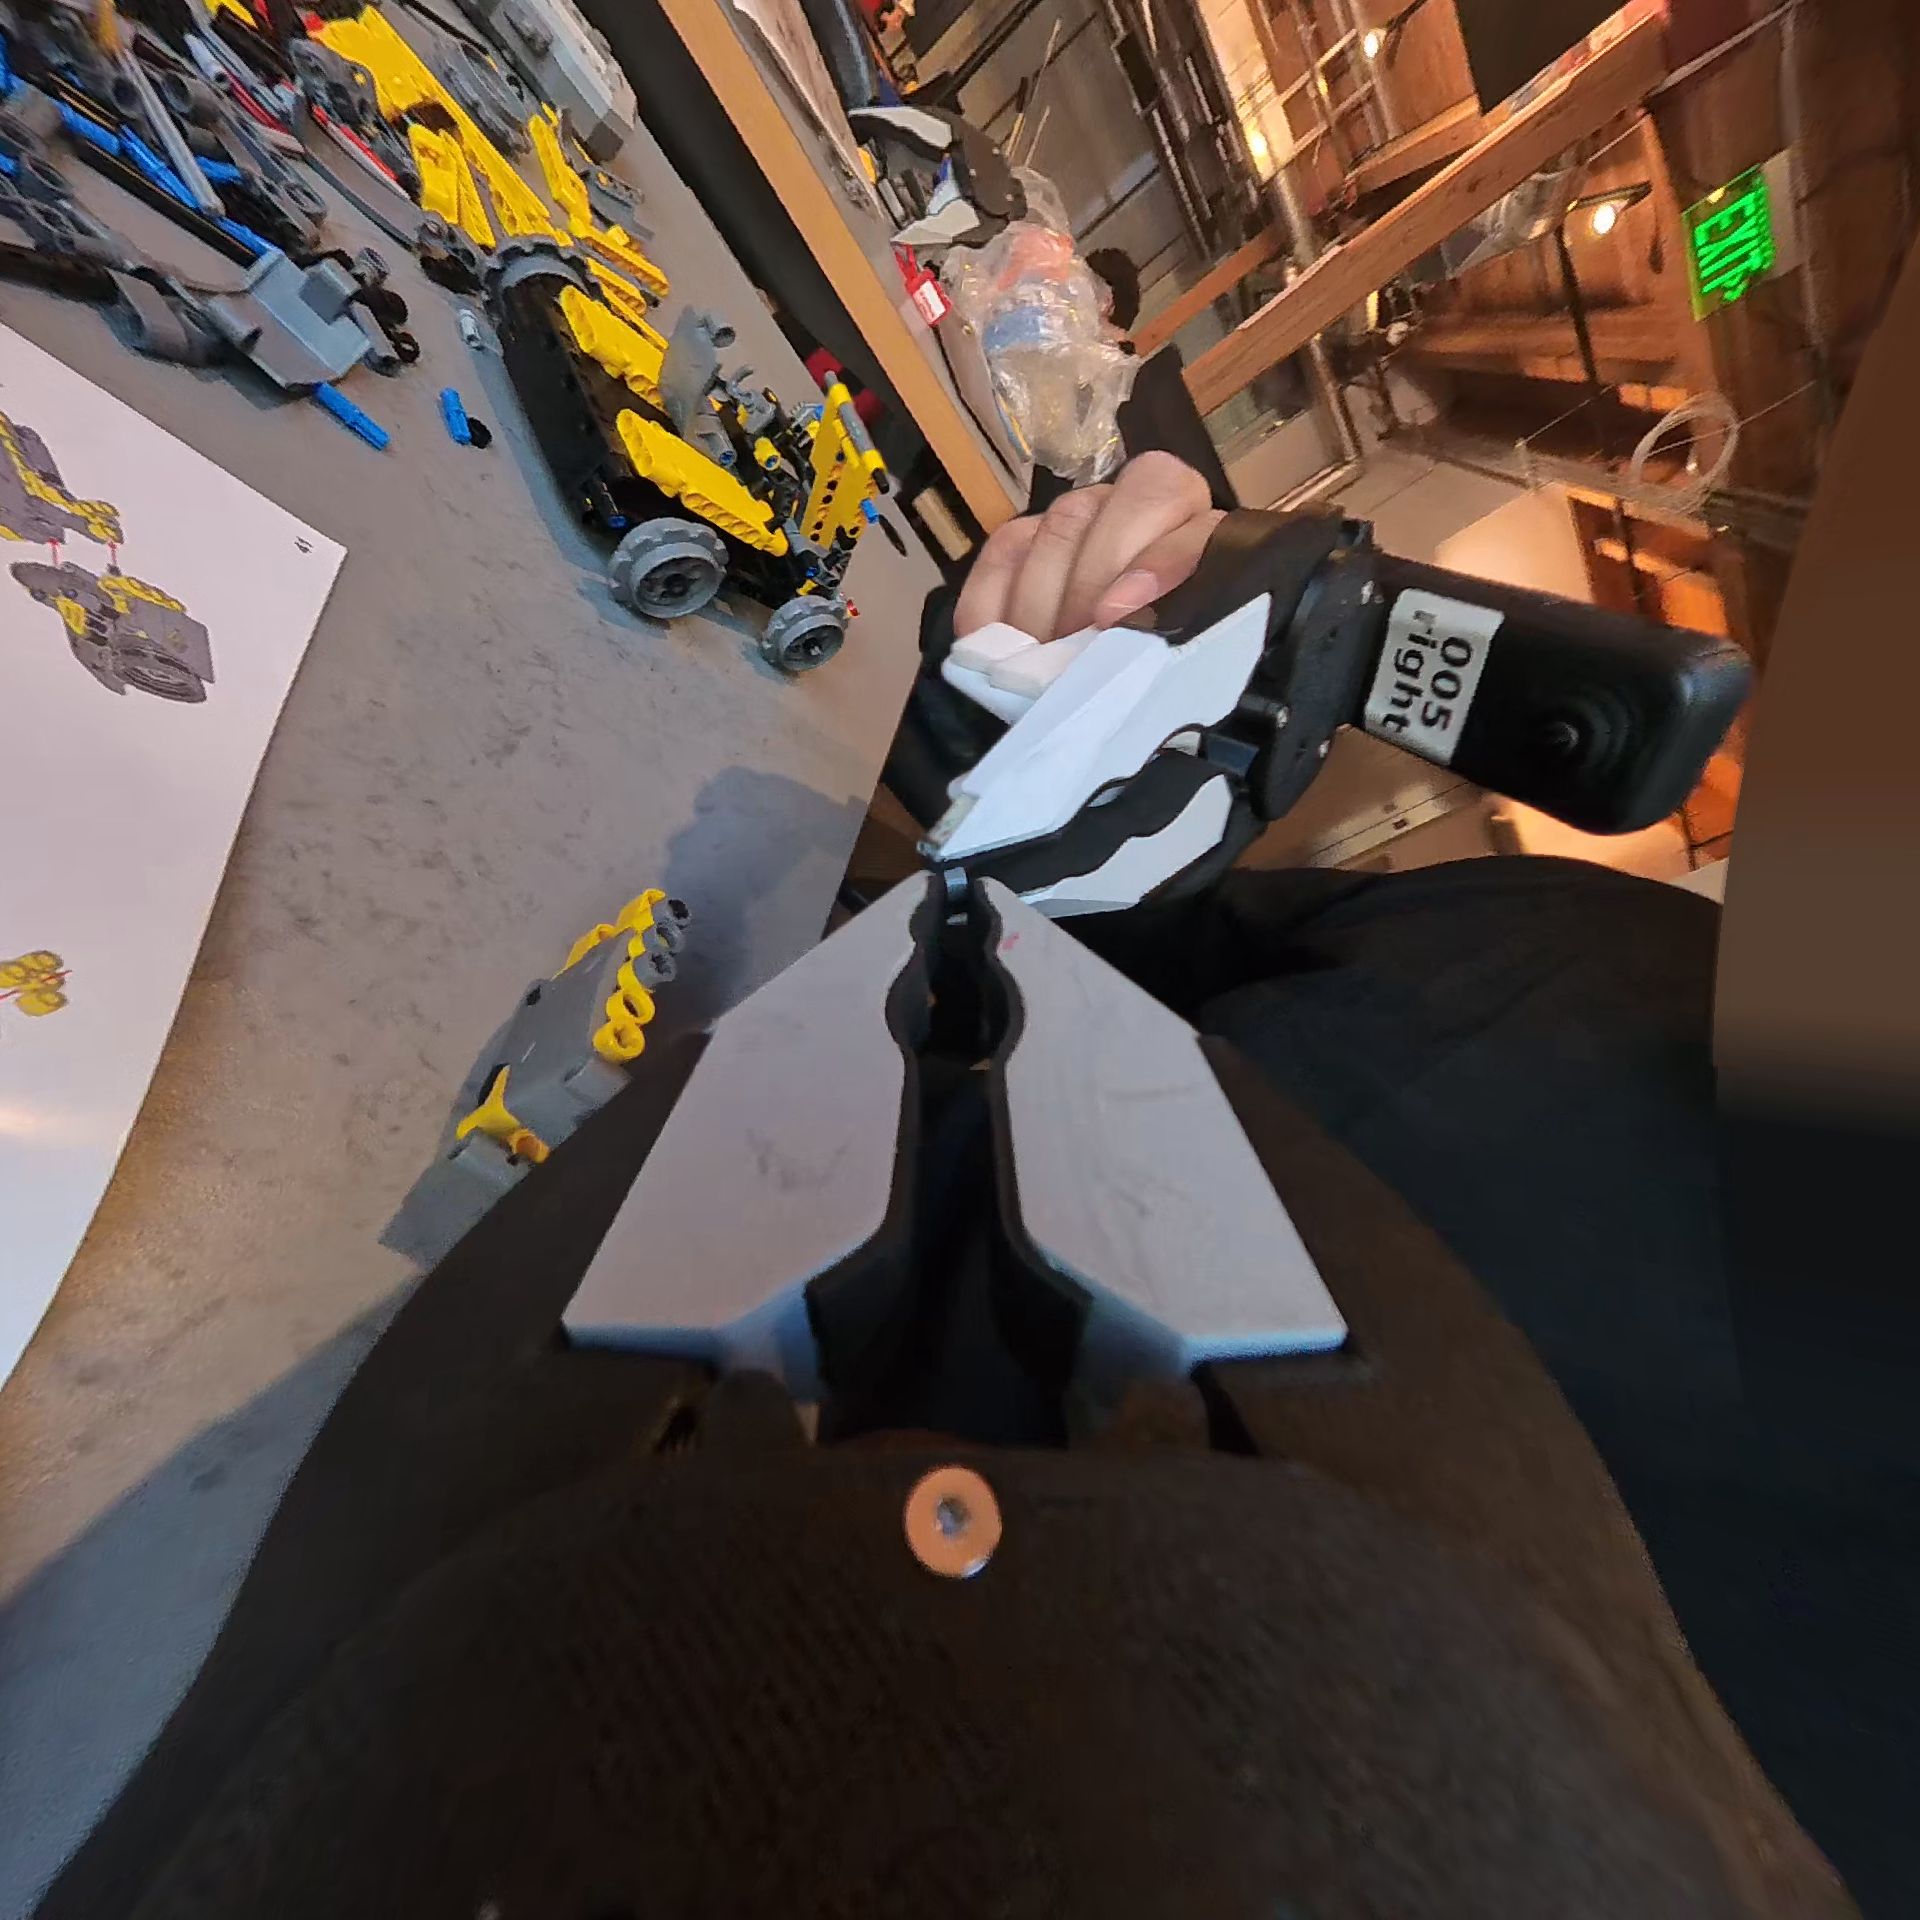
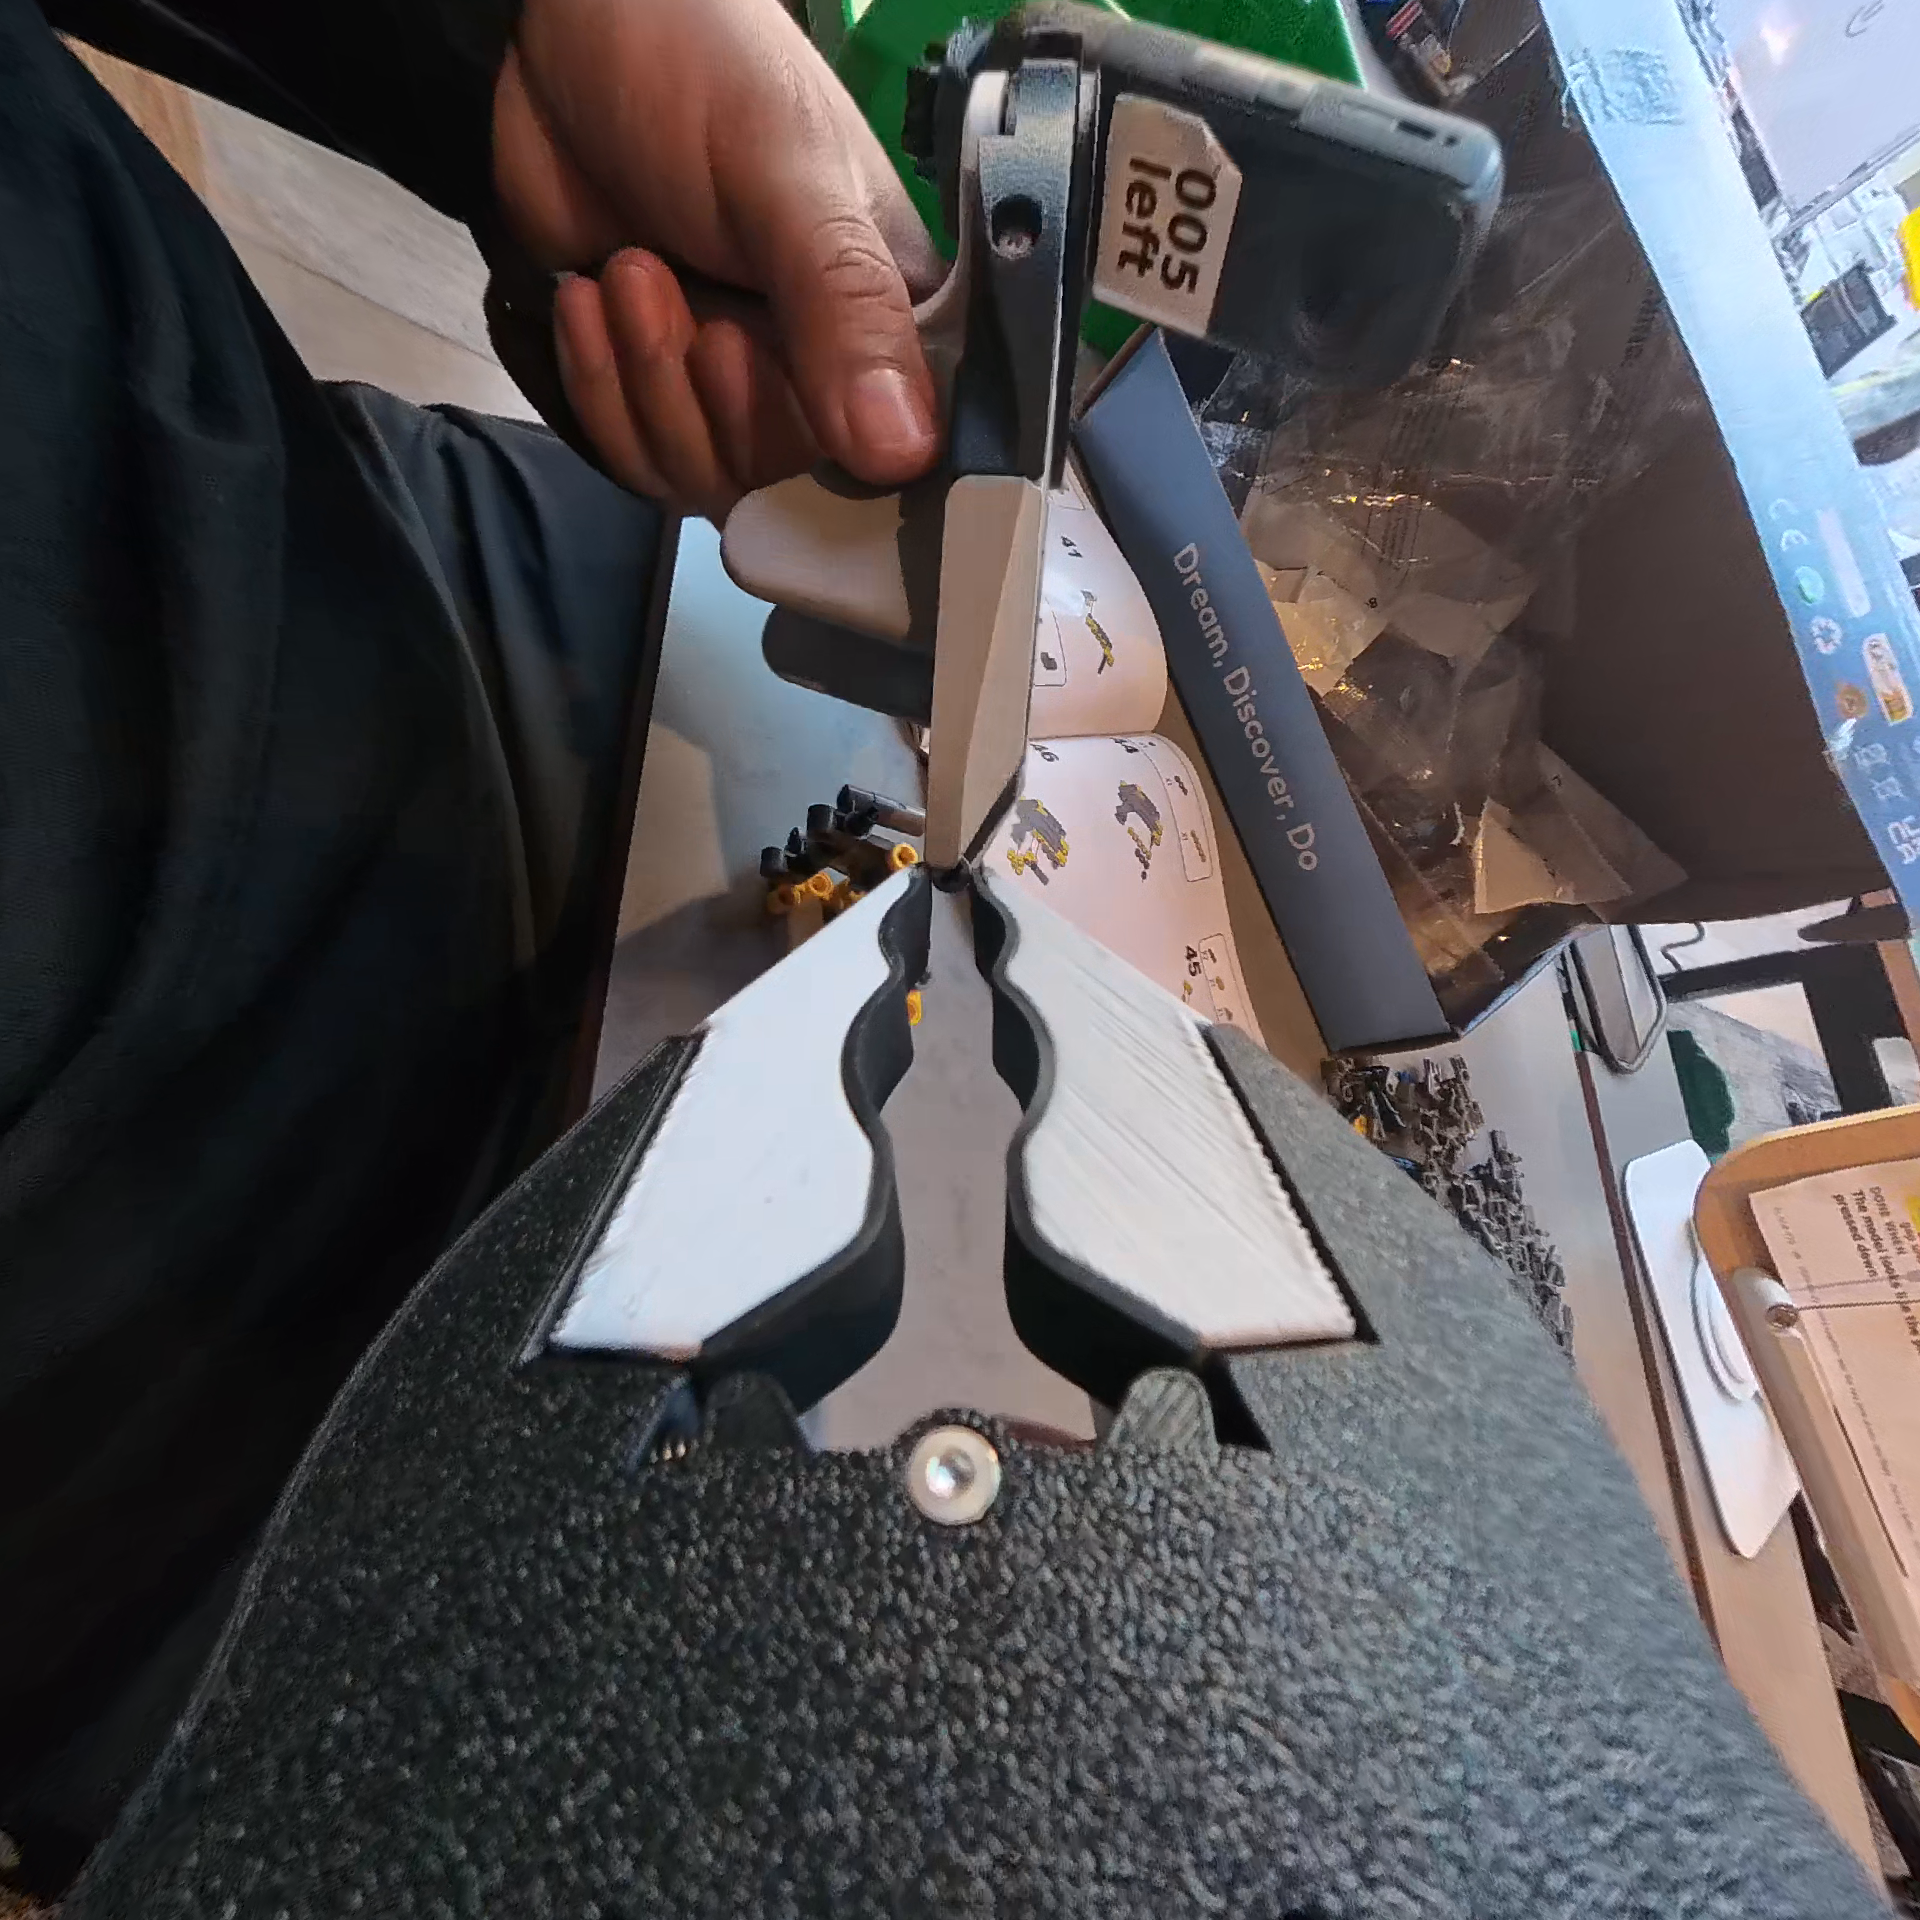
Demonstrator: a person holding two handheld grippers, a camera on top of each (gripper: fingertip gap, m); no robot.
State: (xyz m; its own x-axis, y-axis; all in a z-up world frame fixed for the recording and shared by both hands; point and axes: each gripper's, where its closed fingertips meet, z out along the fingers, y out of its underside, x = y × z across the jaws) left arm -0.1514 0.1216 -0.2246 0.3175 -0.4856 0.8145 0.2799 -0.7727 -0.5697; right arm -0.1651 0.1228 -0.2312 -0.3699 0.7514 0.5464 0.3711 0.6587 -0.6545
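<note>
Left wrist view: riding its gripper, looking close along the left gripper (image 1: 954, 896) fingers past the table (image 1: 436, 748) edge | Right wrist view: facing back along the right gripper (image 2: 948, 879), equally close | Shared: both tips meeting on one small black piece (image 1: 956, 885), each showing the opposite gripper.

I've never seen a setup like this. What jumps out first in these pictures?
Two hand-held grippers meet tip to tip off the table's edge, above the person's lap: the left gripper and the right gripper, jaws closed on one small black piece between them. Behind them on the grey table stands a half-built yellow and black toy vehicle, with loose parts beyond it and an open instruction booklet alongside.
</note>
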